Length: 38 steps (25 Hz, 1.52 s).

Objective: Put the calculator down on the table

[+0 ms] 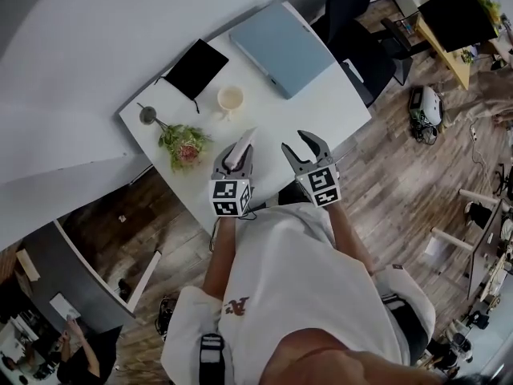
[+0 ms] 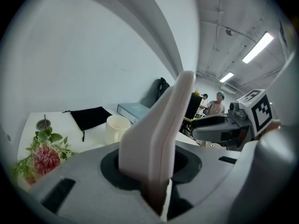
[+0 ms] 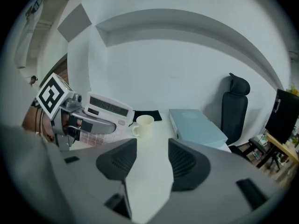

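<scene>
Found calculator [image 2: 159, 139] clamped edge-on in left tongs [image 1: 235, 159], held over worktop [image 1: 264, 111] — not yet set down (noted right tongs [image 1: 307, 144] parted, empty). Judged lowering and release outstanding.

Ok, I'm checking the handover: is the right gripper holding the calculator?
No, the jaws of the right gripper stand apart with only the table between them, while the calculator sits clamped in the left gripper.
</scene>
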Motion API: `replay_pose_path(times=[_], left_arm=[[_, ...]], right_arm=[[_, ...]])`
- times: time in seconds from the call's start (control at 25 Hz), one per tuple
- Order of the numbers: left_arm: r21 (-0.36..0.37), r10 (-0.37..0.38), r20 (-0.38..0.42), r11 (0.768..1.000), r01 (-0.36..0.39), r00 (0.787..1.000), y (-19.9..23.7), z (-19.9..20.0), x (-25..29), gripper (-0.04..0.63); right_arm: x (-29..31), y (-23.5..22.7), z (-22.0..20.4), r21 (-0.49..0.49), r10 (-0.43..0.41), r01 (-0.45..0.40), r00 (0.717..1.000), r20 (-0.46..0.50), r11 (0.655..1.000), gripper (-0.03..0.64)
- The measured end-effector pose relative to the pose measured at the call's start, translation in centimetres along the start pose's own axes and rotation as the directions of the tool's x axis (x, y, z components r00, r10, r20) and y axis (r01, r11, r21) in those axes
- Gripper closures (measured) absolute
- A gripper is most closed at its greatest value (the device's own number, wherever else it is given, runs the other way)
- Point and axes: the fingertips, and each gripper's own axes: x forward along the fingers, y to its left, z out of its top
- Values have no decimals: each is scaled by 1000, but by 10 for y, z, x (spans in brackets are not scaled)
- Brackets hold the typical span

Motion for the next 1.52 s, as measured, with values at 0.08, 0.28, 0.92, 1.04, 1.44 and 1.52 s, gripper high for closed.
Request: replay_pose_path(times=[0.08, 0.28, 0.92, 1.04, 1.44, 1.52], left_arm=[[-13, 20, -17, 1000, -20, 1000, 0, -7, 2, 476], [-53, 69, -55, 996, -72, 996, -1, -26, 13, 476], [-169, 77, -165, 980, -105, 983, -5, -66, 51, 475], [-198, 62, -173, 975, -96, 983, -6, -73, 58, 474], [-281, 9, -199, 958, -66, 980, -12, -94, 73, 474], [-308, -14, -198, 950, -48, 980, -14, -97, 77, 472]], right_arm=[[2, 0, -6, 0, 25, -25, 1000, -7, 1000, 402], [13, -4, -21, -5, 98, -98, 995, -23, 995, 402], [43, -14, -58, 1, 229, -230, 969, -95, 973, 402], [46, -11, -65, 6, 242, -243, 964, -112, 970, 402], [50, -5, -85, 29, 268, -267, 952, -148, 963, 403], [50, -4, -88, 31, 271, -270, 950, -152, 962, 403]])
